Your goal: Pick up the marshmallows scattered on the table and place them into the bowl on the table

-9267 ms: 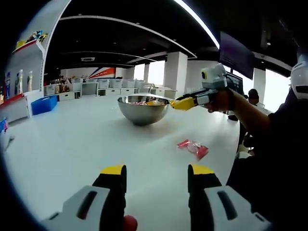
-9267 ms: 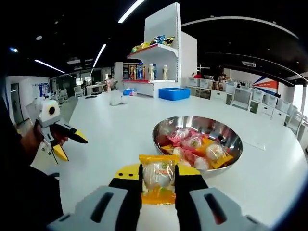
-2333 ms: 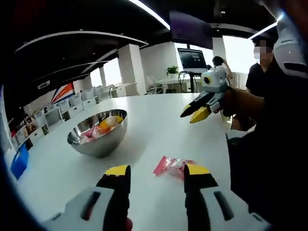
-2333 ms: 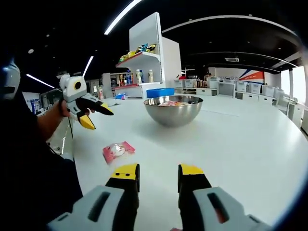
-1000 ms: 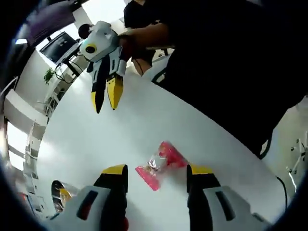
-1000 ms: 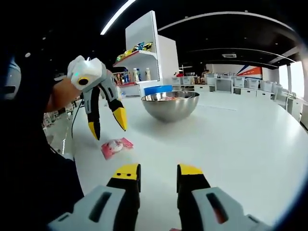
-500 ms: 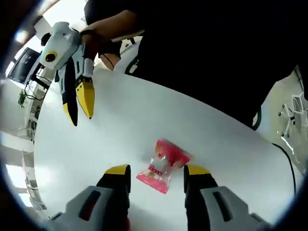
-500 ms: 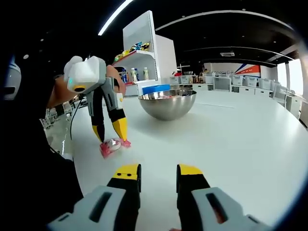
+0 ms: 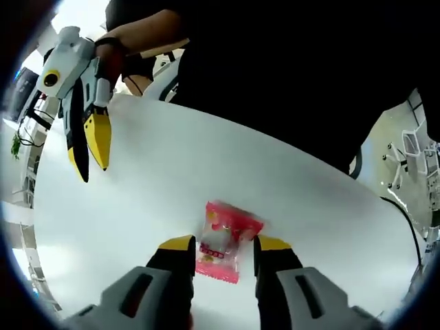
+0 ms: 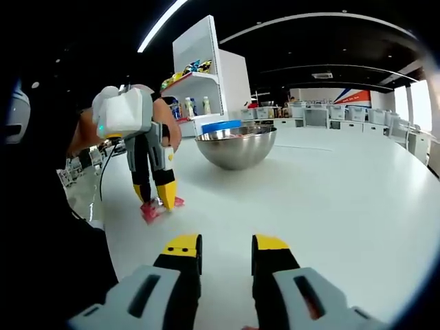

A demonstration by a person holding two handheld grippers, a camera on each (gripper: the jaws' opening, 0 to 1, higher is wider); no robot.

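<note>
A pink-wrapped marshmallow [image 9: 224, 239] lies on the white table [image 9: 172, 172] well short of the steel bowl [image 10: 236, 146], with the left gripper [image 9: 221, 245] straddling it, jaws narrowed beside the wrapper though whether they grip is unclear, and the right gripper [image 10: 226, 245] hovering empty, jaws parted.

Marshmallow packets loose on the table [image 9: 137, 179]: one, a pink-wrapped packet [image 9: 223, 240]. Bowls: one steel bowl [image 10: 236, 147], with packets inside whose number cannot be told. Grippers: two, left gripper [image 9: 221, 246] and right gripper [image 10: 225, 246]; blue bins [image 10: 221, 126]: one; white shelf units [image 10: 199, 72]: one.
</note>
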